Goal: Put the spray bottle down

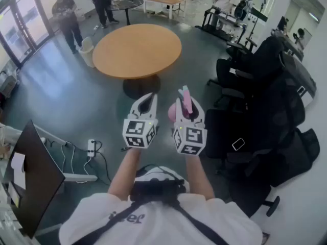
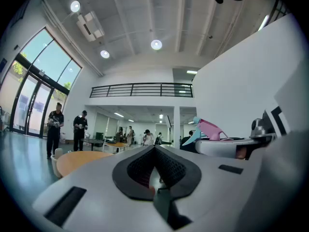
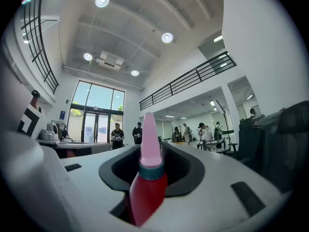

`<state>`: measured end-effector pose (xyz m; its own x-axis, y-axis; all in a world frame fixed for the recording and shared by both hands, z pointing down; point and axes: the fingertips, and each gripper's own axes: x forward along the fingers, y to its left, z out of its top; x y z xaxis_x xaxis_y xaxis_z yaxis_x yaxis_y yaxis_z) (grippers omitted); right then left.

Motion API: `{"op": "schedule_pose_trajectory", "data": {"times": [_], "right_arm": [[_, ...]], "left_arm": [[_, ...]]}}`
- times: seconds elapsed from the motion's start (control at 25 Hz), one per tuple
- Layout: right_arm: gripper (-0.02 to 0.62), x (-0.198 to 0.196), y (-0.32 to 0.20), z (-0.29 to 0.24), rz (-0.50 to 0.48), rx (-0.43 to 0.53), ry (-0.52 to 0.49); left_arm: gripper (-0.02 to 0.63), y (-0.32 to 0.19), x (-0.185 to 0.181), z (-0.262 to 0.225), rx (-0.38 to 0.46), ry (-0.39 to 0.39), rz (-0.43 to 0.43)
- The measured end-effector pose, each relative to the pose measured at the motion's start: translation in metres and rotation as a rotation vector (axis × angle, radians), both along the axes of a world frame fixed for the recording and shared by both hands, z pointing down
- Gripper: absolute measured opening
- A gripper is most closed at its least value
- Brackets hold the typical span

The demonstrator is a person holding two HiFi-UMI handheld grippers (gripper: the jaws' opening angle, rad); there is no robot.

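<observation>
My right gripper [image 1: 184, 105] is shut on the spray bottle [image 1: 187, 99], held level at chest height above the floor. The bottle has a red body [image 3: 146, 192], a teal collar and a pink trigger head [image 3: 149, 139] that sticks out past the jaws. In the left gripper view the pink head [image 2: 211, 128] shows at the right, above my right gripper [image 2: 231, 146]. Close beside it on the left is my left gripper [image 1: 149, 99], level too, with its jaws together [image 2: 155, 152] and nothing between them.
A round wooden table [image 1: 137, 50] stands ahead on the grey floor. Black office chairs [image 1: 265, 91] crowd the right side. A dark monitor [image 1: 31, 180] and a power strip [image 1: 92, 147] are at the left. Several people stand at the back near a bin [image 1: 87, 50].
</observation>
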<state>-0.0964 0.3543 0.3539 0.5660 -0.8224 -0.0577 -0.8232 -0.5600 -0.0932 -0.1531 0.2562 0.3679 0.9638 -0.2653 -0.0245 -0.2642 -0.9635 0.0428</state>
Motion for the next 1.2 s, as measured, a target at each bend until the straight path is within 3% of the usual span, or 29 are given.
{"op": "schedule_pose_trajectory", "data": {"times": [0.28, 0.56, 0.88, 1.2], "right_arm": [[0.144, 0.012, -0.007, 0.019, -0.015, -0.031, -0.036], [0.149, 0.034, -0.039, 0.030, -0.020, -0.018, -0.065], [0.147, 0.076, -0.134, 0.024, -0.039, -0.055, -0.037], [0.147, 0.091, -0.222, 0.017, -0.074, -0.077, -0.002]], "left_arm": [[0.009, -0.005, 0.009, 0.008, -0.007, -0.020, -0.020], [0.009, -0.042, 0.026, 0.031, -0.052, -0.042, -0.037], [0.009, -0.135, 0.072, 0.021, -0.046, -0.012, -0.039], [0.009, -0.219, 0.085, 0.013, -0.057, 0.024, -0.082]]}}
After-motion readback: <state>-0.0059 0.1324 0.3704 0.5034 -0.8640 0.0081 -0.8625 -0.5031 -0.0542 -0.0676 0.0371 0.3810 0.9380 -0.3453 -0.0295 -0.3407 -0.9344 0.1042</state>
